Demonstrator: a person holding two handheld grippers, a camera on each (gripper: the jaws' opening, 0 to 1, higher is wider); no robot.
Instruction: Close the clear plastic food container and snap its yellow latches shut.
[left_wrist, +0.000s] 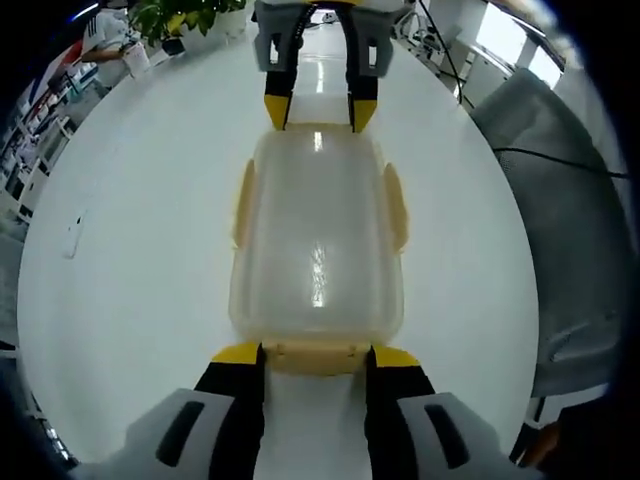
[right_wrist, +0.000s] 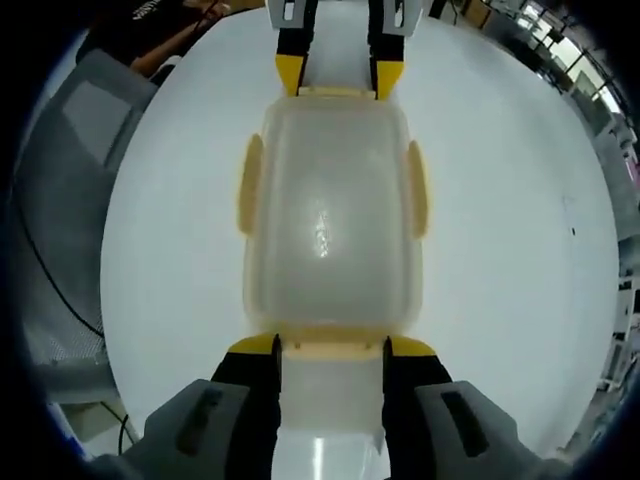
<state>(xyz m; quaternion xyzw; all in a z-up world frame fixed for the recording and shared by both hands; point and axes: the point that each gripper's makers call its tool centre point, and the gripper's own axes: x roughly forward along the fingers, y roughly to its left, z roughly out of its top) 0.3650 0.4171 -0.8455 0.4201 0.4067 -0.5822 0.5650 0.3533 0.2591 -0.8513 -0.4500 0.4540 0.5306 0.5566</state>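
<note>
The clear plastic container (left_wrist: 318, 250) lies lengthwise on the white table (left_wrist: 140, 250) with its lid on. Yellow latches (left_wrist: 243, 205) stick out at both long sides, and another (left_wrist: 318, 357) sits on the near end. My left gripper (left_wrist: 316, 355) is open, its yellow tips on either side of that end latch. My right gripper (left_wrist: 320, 110) faces it from the far end. In the right gripper view the container (right_wrist: 330, 220) has side latches (right_wrist: 250, 185) and an end latch (right_wrist: 333, 347). The open right gripper (right_wrist: 333, 347) straddles that end latch, and the left gripper (right_wrist: 338, 75) is at the other end.
A grey chair (left_wrist: 560, 200) with a black cable over it stands beside the table, also seen as the chair (right_wrist: 90, 120) in the right gripper view. A potted plant (left_wrist: 185, 15) and a person (left_wrist: 105, 35) are beyond the table's far edge.
</note>
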